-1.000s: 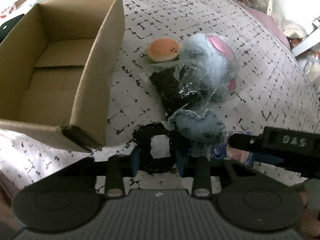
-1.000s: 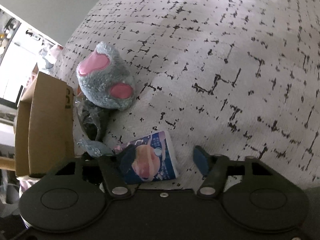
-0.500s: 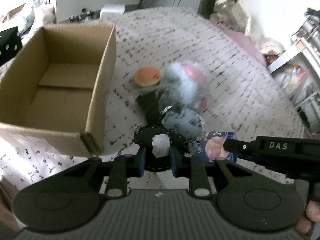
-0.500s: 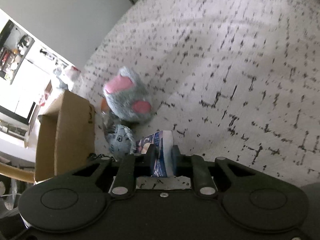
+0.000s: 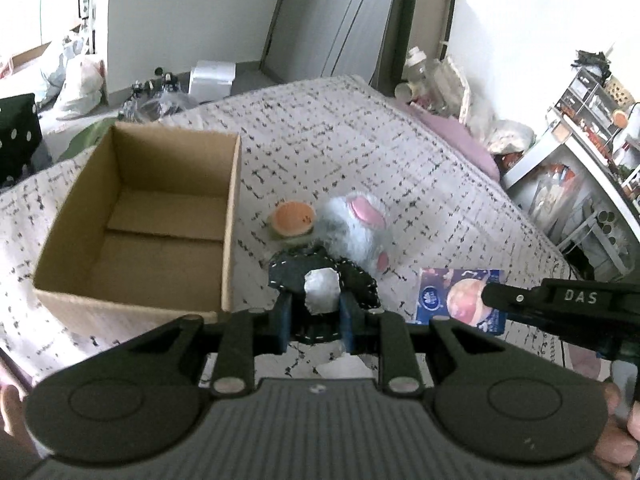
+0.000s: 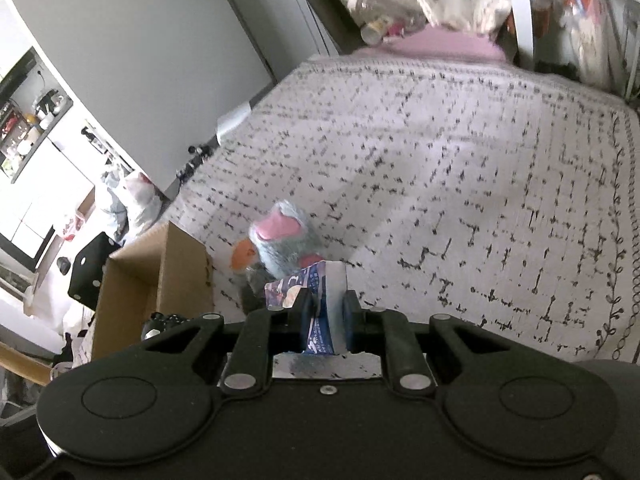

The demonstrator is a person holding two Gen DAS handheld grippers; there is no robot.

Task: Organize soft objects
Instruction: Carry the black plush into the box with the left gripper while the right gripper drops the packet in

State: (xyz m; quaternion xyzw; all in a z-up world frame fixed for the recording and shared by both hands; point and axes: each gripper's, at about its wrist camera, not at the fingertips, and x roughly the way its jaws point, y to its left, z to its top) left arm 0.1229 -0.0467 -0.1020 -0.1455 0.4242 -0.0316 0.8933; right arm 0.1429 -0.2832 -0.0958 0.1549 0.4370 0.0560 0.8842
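Note:
My left gripper (image 5: pixel 315 312) is shut on a black stitched fabric piece with a white centre (image 5: pixel 322 286) and holds it above the bed. My right gripper (image 6: pixel 325 314) is shut on a blue tissue pack (image 6: pixel 316 300), also lifted; the pack shows in the left wrist view (image 5: pixel 460 300). An open, empty cardboard box (image 5: pixel 136 220) stands on the bed to the left. A burger plush (image 5: pixel 292 220) and a grey plush with pink patches (image 5: pixel 360 228) lie right of the box. The grey plush also shows in the right wrist view (image 6: pixel 282 246).
The patterned bedspread (image 6: pixel 460 200) stretches to the right and far side. Shelves (image 5: pixel 592 152) and clutter stand beyond the bed's right edge. Bags (image 5: pixel 76 80) and a black dotted cushion (image 5: pixel 18 136) lie on the floor past the box.
Both grippers closed on their items and rose away from the bed. The left lifted the black fabric piece, the right lifted the tissue pack. The views now take in far more of the room.

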